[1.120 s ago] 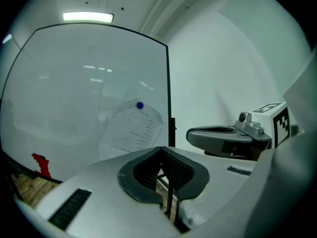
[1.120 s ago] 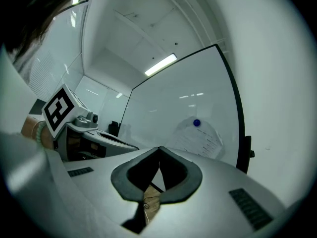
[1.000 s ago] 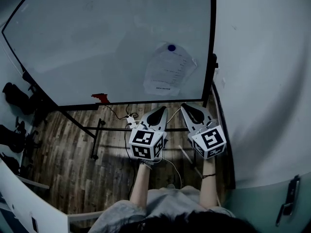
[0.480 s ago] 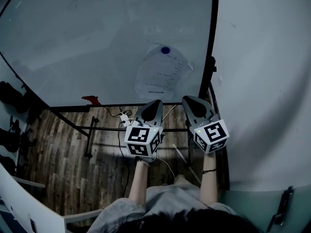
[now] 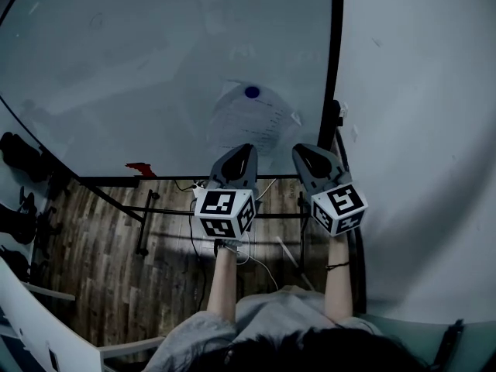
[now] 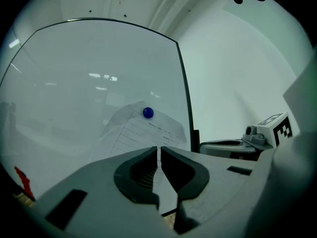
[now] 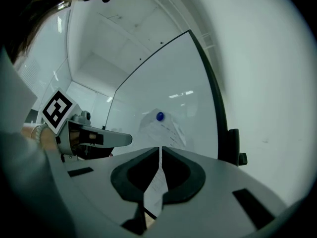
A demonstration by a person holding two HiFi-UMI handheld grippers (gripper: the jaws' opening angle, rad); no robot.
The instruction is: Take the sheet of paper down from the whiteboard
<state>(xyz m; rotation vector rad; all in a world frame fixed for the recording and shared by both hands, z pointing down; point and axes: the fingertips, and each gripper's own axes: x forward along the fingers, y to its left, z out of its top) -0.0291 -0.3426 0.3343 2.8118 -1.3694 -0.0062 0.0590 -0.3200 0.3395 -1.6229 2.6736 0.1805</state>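
Observation:
A printed sheet of paper (image 5: 249, 126) hangs near the right edge of the whiteboard (image 5: 139, 68), pinned at its top by a round blue magnet (image 5: 252, 92). Both grippers point level at the board from just short of it. My left gripper (image 5: 246, 149) is shut and empty, and in the head view its tip overlaps the sheet's lower edge. My right gripper (image 5: 301, 150) is shut and empty, off the sheet's lower right corner. In the left gripper view the paper (image 6: 143, 133) and magnet (image 6: 147, 113) lie straight ahead above the closed jaws. In the right gripper view the paper (image 7: 167, 128) is also ahead.
The board's black frame (image 5: 335, 68) runs down the right side, with a black bracket (image 5: 334, 115) on it, next to a white wall (image 5: 418, 130). A red object (image 5: 139, 167) sits at the board's bottom edge. The stand's legs and cables (image 5: 256, 254) cross the wooden floor below. Dark items (image 5: 19, 155) lie at left.
Both grippers have moved forward toward the whiteboard, side by side and still shut. The sheet now lies just beyond their tips in the head view.

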